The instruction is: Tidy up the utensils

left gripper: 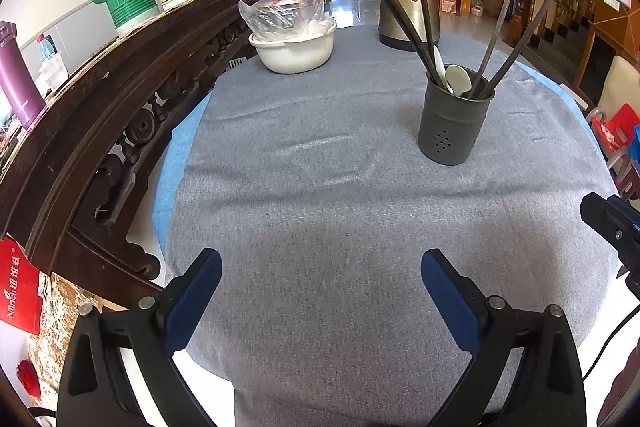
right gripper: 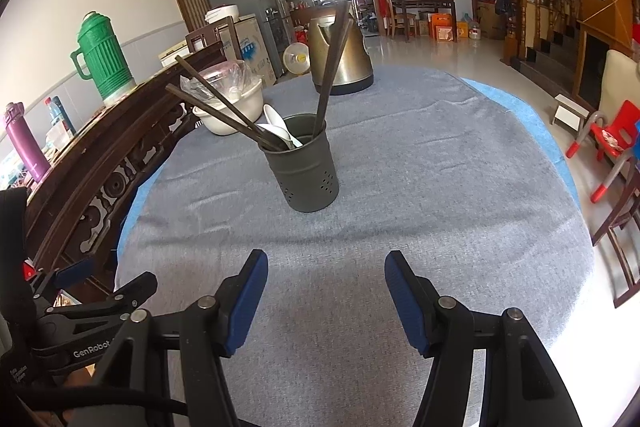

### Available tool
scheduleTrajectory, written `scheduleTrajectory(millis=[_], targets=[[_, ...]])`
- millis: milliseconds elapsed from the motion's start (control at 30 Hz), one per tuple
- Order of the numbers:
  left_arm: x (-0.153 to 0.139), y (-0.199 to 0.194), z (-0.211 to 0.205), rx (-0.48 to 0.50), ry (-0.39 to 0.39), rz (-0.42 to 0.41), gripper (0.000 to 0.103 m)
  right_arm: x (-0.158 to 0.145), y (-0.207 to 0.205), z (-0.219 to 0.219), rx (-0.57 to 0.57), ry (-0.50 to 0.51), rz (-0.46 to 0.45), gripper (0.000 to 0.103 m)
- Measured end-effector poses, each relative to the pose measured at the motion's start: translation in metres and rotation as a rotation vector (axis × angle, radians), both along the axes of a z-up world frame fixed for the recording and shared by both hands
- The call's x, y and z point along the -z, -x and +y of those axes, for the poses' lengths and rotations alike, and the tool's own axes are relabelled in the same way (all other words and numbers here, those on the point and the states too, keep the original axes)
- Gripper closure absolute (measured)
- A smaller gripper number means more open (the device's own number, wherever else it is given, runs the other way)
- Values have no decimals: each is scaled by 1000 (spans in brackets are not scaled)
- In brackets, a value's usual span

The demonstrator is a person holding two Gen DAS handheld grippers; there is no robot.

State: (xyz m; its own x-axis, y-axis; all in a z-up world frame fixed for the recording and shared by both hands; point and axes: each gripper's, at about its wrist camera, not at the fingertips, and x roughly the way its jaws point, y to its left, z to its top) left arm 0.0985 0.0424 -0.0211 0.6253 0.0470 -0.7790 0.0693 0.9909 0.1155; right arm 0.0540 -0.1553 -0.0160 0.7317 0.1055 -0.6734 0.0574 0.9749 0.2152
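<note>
Chopsticks [right gripper: 224, 107] and white spoons [right gripper: 276, 129] fill grey holder [right gripper: 312, 171]; both jaws spread, empty.

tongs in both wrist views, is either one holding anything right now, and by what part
Nothing is held. The left tongs and right tongs are both open over the grey tablecloth, with nothing between their blue pads.
</note>
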Motion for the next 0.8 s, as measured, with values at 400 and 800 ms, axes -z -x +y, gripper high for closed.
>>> scheduleTrajectory(millis=[400, 800], targets=[[-2, 2, 8, -8, 18, -15, 3, -7, 1, 11, -13, 21, -10, 39], [-5, 4, 22, -21, 35, -39, 3, -12, -1, 26, -18, 50, -15, 39]])
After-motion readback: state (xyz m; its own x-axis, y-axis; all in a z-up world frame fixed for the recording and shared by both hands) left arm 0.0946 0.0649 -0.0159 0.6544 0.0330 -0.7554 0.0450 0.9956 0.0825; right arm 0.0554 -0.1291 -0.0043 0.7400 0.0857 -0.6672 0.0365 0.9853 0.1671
